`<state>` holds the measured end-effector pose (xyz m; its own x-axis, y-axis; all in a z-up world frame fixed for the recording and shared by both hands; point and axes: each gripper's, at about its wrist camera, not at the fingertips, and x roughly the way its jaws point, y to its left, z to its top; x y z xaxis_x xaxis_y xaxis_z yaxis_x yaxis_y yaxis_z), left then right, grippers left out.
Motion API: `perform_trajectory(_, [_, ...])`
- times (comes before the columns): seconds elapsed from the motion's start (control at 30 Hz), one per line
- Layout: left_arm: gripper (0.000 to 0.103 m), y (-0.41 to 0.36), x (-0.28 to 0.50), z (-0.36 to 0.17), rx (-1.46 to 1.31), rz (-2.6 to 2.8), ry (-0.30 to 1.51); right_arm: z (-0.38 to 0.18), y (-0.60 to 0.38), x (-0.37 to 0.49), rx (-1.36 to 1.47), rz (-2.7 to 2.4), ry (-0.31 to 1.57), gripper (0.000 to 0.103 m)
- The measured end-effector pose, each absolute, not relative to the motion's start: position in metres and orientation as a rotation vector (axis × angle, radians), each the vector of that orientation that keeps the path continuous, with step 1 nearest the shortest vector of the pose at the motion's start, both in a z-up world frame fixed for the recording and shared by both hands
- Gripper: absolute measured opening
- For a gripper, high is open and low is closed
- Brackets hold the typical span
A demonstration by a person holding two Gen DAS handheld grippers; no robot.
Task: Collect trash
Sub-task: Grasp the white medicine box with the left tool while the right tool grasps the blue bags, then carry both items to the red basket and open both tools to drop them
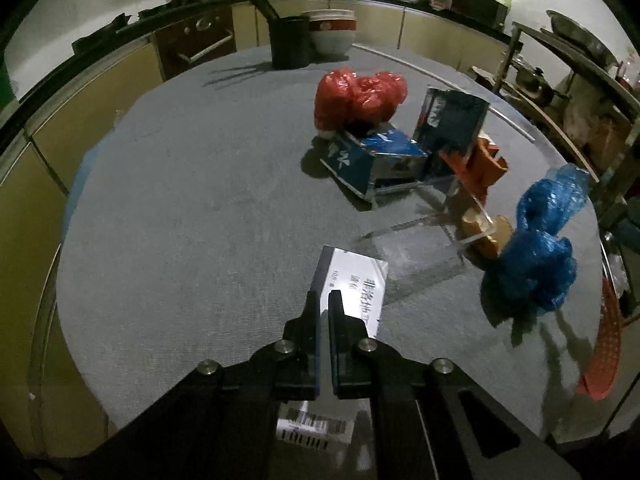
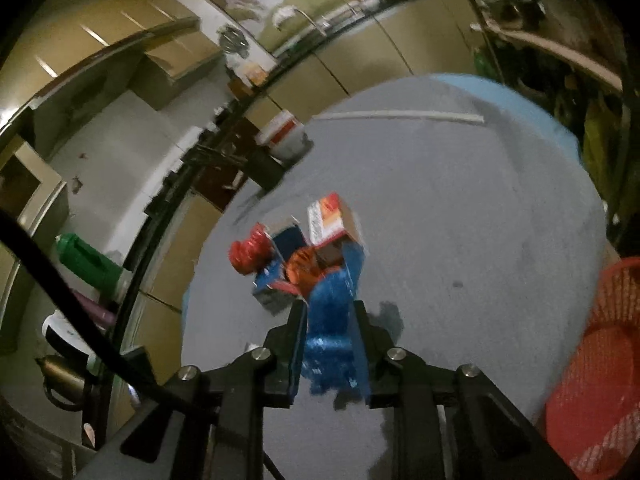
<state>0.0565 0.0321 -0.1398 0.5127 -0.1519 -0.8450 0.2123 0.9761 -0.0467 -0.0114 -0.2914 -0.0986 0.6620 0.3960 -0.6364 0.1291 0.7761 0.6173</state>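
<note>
Your left gripper (image 1: 324, 300) has its fingers pinching one white carton (image 1: 356, 280), held over the grey counter (image 1: 180, 200). Your right gripper (image 2: 330, 312) has its fingers clamped on one crumpled blue plastic bag (image 2: 332, 320), lifted above the counter. On the counter you have one red plastic bag (image 1: 358, 98), two blue cartons (image 1: 368, 160) lying side by side just in front of it, and one orange box (image 1: 480, 164) beside them. One red mesh basket (image 2: 596, 368) sits at the counter's right edge.
</note>
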Motion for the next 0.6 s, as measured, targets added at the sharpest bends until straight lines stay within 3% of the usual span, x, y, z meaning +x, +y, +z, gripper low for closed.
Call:
perform_trajectory(0.1, [0.006,0.039,0.049,-0.137,0.061,-0.238,1.013,-0.109,-0.288,-0.009,0.714,0.167,0.884,0.073])
perform_trajectory(0.17, [0.021,0.035,0.047,-0.136,0.085,-0.24,1.006,-0.11,-0.281,-0.007,0.693,0.179,0.871,0.073])
perform_trajectory(0.2, [0.041,0.035,0.046,-0.137,0.107,-0.231,0.999,-0.111,-0.275,-0.005,0.67,0.179,0.88,0.073])
perform_trajectory(0.23, [0.052,0.034,0.045,-0.138,0.113,-0.227,0.993,-0.115,-0.27,-0.001,0.659,0.187,0.895,0.073])
perform_trajectory(0.47, [0.052,0.024,0.048,-0.159,0.056,-0.256,1.055,-0.15,-0.234,0.024,0.588,0.178,1.002,0.073])
perform_trajectory(0.53, [0.051,0.03,0.048,-0.163,0.018,-0.255,1.042,-0.159,-0.226,0.027,0.553,0.184,1.011,0.061])
perform_trajectory(0.6, [0.051,0.03,0.047,-0.164,0.028,-0.259,1.032,-0.159,-0.224,0.023,0.532,0.195,0.995,0.061])
